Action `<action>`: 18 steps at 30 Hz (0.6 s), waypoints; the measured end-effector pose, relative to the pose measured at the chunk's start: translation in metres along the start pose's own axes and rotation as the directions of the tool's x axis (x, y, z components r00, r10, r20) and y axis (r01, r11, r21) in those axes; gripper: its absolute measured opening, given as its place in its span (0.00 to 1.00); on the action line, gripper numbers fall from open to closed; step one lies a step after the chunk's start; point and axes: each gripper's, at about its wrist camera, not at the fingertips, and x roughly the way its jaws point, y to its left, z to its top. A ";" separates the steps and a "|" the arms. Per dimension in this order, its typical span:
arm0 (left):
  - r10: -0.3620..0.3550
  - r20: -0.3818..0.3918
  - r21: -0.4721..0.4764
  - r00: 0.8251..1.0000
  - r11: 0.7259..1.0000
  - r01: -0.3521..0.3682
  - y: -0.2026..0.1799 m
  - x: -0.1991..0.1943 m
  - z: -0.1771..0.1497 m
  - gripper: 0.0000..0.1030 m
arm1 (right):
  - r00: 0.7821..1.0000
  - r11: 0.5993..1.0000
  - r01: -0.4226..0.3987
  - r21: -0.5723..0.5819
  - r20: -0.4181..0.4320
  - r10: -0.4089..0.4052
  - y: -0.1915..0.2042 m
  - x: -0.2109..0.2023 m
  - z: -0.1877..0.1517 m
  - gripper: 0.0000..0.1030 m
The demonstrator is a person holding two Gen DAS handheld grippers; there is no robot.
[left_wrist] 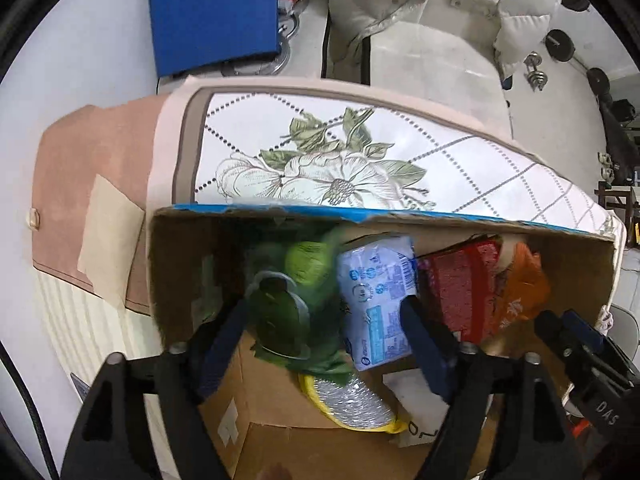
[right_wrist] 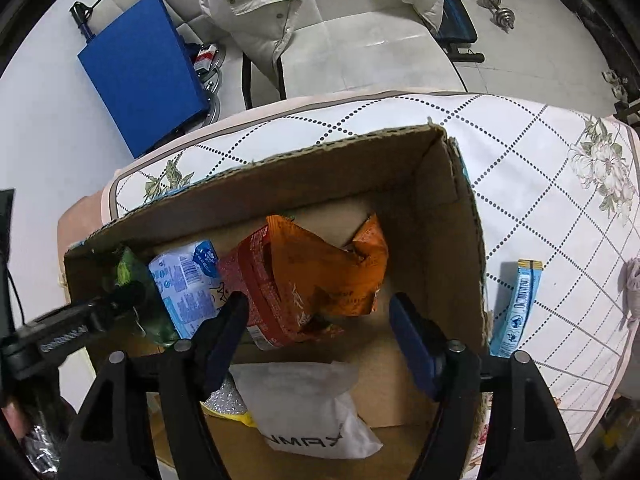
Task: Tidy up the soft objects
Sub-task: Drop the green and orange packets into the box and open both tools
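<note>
A cardboard box (left_wrist: 180, 264) (right_wrist: 452, 208) stands on a table with a floral cloth (left_wrist: 320, 148). Inside lie a green bag (left_wrist: 288, 300) (right_wrist: 136, 280), a light blue wipes pack (left_wrist: 376, 292) (right_wrist: 188, 280), a red bag (left_wrist: 460, 288) (right_wrist: 256, 288), an orange bag (left_wrist: 520, 284) (right_wrist: 332, 268), a silver-yellow pouch (left_wrist: 352, 404) and a white pouch (right_wrist: 304, 404). My left gripper (left_wrist: 324, 332) is open over the green bag, jaws wide, nothing held. My right gripper (right_wrist: 316, 320) is open above the orange and red bags, empty.
A light blue packet (right_wrist: 516, 304) lies on the cloth right of the box. A grey cloth (right_wrist: 632, 288) sits at the far right edge. Behind the table are a blue case (left_wrist: 212, 12) (right_wrist: 148, 68), a white jacket on a sofa (left_wrist: 440, 0) and dumbbells (right_wrist: 498, 10).
</note>
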 end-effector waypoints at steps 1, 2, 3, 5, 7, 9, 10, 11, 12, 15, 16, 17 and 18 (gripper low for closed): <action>-0.004 0.011 0.002 1.000 1.000 0.004 0.000 -0.004 -0.003 0.84 | 1.000 1.000 0.004 -0.009 0.002 -0.004 0.001 -0.003 -0.002 0.82; -0.008 0.024 0.004 1.000 1.000 0.007 0.000 -0.009 -0.005 0.86 | 1.000 1.000 0.011 -0.021 0.007 -0.011 0.002 -0.006 -0.005 0.83; -0.009 0.037 0.009 0.999 1.000 0.008 -0.001 -0.014 -0.010 0.89 | 1.000 0.999 0.021 -0.039 0.014 -0.021 0.003 -0.010 -0.009 0.88; -0.010 0.062 0.008 0.998 1.000 0.009 -0.001 -0.021 -0.020 0.96 | 0.999 0.996 0.036 -0.078 0.022 -0.034 0.007 -0.017 -0.018 0.99; -0.012 0.095 0.000 0.995 1.000 0.012 -0.001 -0.029 -0.034 0.98 | 0.998 0.992 0.051 -0.115 0.036 -0.047 0.010 -0.025 -0.030 1.00; -0.013 0.126 -0.011 0.992 1.000 0.015 -0.002 -0.035 -0.049 0.99 | 0.995 0.986 0.083 -0.148 0.059 -0.075 0.013 -0.032 -0.044 1.00; -0.010 0.139 -0.018 0.990 1.000 0.012 -0.002 -0.038 -0.055 0.99 | 0.993 0.982 0.099 -0.160 0.074 -0.088 0.013 -0.036 -0.051 1.00; -0.006 0.155 -0.021 0.988 1.000 0.009 -0.003 -0.041 -0.063 0.99 | 0.991 0.979 0.110 -0.172 0.088 -0.096 0.014 -0.039 -0.057 1.00; -0.001 0.169 -0.022 0.986 1.000 0.004 -0.004 -0.044 -0.070 0.99 | 0.990 0.977 0.115 -0.182 0.100 -0.098 0.014 -0.043 -0.065 1.00; 0.026 0.215 -0.021 0.976 1.000 -0.022 -0.012 -0.057 -0.095 0.99 | 0.989 0.975 0.110 -0.192 0.123 -0.088 0.012 -0.054 -0.086 1.00; 0.037 0.231 -0.017 0.972 0.999 -0.034 -0.014 -0.062 -0.104 0.99 | 0.987 0.975 0.109 -0.196 0.134 -0.084 0.010 -0.058 -0.092 1.00; 0.047 0.250 -0.014 0.967 0.999 -0.044 -0.016 -0.068 -0.113 0.99 | 0.986 0.973 0.111 -0.201 0.145 -0.083 0.010 -0.063 -0.098 1.00; 0.054 0.269 -0.010 0.962 0.999 -0.053 -0.019 -0.074 -0.122 0.99 | 0.984 0.972 0.112 -0.205 0.157 -0.080 0.009 -0.068 -0.105 1.00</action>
